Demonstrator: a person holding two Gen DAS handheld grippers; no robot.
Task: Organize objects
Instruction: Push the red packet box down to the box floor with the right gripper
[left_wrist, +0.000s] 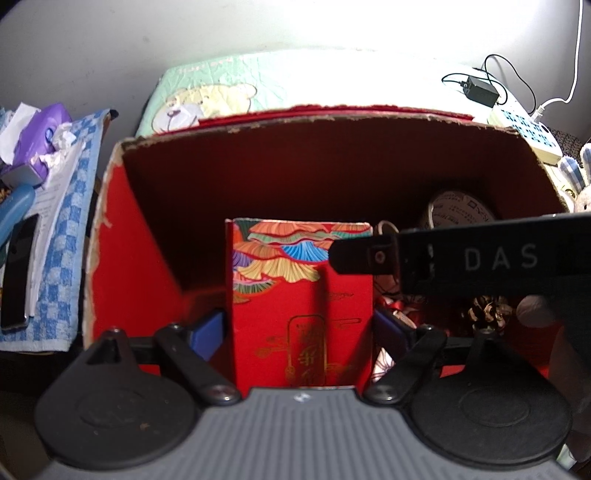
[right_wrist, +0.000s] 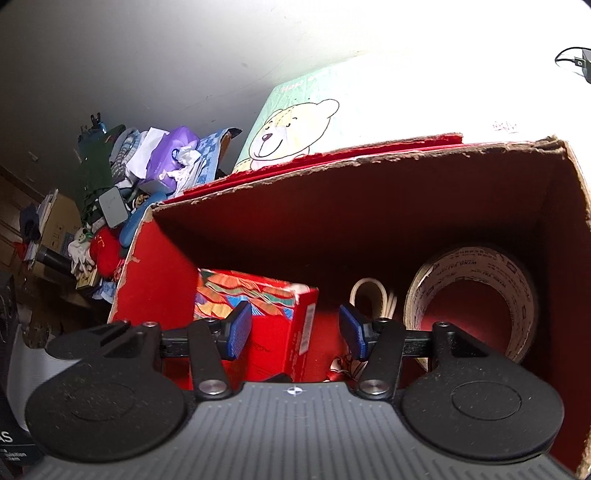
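A small red box (left_wrist: 303, 295) with a colourful fan pattern stands inside a large red carton (left_wrist: 332, 120), near its left wall. My left gripper (left_wrist: 301, 330) reaches down into the carton, and its blue pads (left_wrist: 208, 332) lie against both sides of the box. In the right wrist view the same box (right_wrist: 266, 314) leans a little. My right gripper (right_wrist: 297, 328) hangs open over the carton (right_wrist: 332, 166) with nothing between its pads. One of its black fingers (left_wrist: 369, 256) crosses in front of the box in the left wrist view.
A roll of tape (right_wrist: 469, 302) and a white cord coil (right_wrist: 373, 299) lie at the carton's right end, with a brown ribbon bow (left_wrist: 487, 314). A bear-print bag (right_wrist: 291, 129) sits behind. Left: a tissue pack (left_wrist: 44, 125) and checked cloth (left_wrist: 62, 240). Right: a power strip (left_wrist: 524, 129).
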